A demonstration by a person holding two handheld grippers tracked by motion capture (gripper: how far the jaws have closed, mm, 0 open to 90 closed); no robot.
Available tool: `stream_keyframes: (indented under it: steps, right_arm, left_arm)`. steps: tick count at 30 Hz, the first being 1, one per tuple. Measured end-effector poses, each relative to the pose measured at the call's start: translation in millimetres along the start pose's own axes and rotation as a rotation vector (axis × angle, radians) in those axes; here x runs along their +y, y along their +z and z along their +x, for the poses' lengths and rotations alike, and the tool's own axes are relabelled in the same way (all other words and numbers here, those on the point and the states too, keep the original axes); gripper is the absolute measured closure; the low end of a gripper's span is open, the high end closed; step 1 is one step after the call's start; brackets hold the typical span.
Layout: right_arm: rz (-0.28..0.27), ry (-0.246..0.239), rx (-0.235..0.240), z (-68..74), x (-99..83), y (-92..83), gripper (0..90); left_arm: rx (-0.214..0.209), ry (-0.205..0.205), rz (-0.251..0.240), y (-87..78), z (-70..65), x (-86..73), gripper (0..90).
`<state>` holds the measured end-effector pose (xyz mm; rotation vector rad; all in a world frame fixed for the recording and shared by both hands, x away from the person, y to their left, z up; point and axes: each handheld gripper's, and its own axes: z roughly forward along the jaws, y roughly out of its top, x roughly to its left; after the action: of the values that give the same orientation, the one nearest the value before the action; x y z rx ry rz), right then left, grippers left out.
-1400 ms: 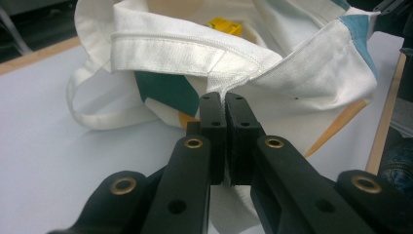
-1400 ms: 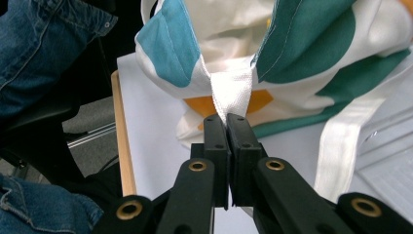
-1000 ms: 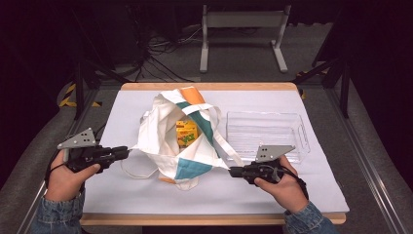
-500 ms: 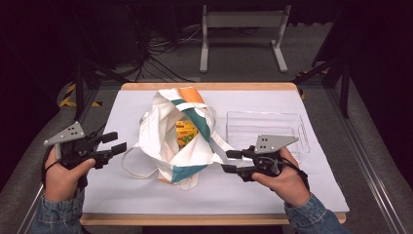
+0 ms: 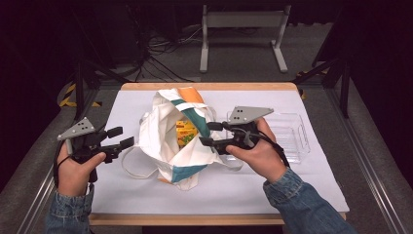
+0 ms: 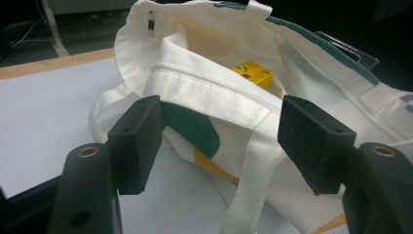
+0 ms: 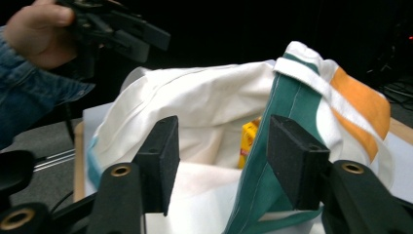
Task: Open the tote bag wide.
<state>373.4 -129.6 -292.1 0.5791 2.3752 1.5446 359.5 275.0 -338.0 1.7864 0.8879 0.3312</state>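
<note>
A white tote bag (image 5: 175, 139) with teal and orange patches stands slumped near the middle of the white table cover (image 5: 122, 195), its mouth gaping upward; a yellow box (image 5: 185, 133) sits down inside it; a clear plastic tray (image 5: 292, 136) lies at the bag's three o'clock, apparently empty.

The work in hand looks like getting the box out of the bag, or at least opening the bag to it; judging by the wide mouth, the spreading is largely done, while the box is not yet gripped and the tray not yet filled, so most of the job remains.

The left gripper (image 5: 122, 137) hangs at the bag's nine o'clock, jaws having just been opening, now well apart with nothing pinched; the right gripper (image 5: 208, 133) is at the three o'clock rim, over the mouth, jaws likewise just opened and gripping nothing.

The left gripper view adds what the high view lacks: the bag's folded hem and a strap (image 6: 253, 180) lie just beyond the parted pads, untouched; the right gripper view shows the teal rim running up between its pads without being pressed, the box (image 7: 249, 141) upright deep inside, and the other hand's gripper at eleven o'clock beyond the bag.
</note>
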Motion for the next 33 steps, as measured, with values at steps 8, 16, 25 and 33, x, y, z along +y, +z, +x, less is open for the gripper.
stream_keyframes:
  steps: [8, 16, 25, 33]
  right_arm:
    - [0.048, -0.011, -0.08, -13.1, 5.4, 38.0, 36.5]
    - [0.088, -0.024, -0.142, -21.9, 4.2, 62.2, 32.1]
    - [0.144, -0.044, -0.185, -23.3, 4.5, 69.5, 60.4]
    - [0.151, -0.06, -0.247, -21.4, 7.5, 57.1, 87.6]
  left_arm:
    - [-0.002, 0.053, 0.025, 11.3, -9.5, 2.6, 30.1]
    - [-0.002, 0.034, 0.027, 13.8, -6.8, -0.6, 29.5]
    - [0.004, 0.045, 0.028, 14.4, -8.1, -1.0, 28.7]
    - [0.0, 0.038, 0.028, 14.4, -8.9, -1.2, 28.4]
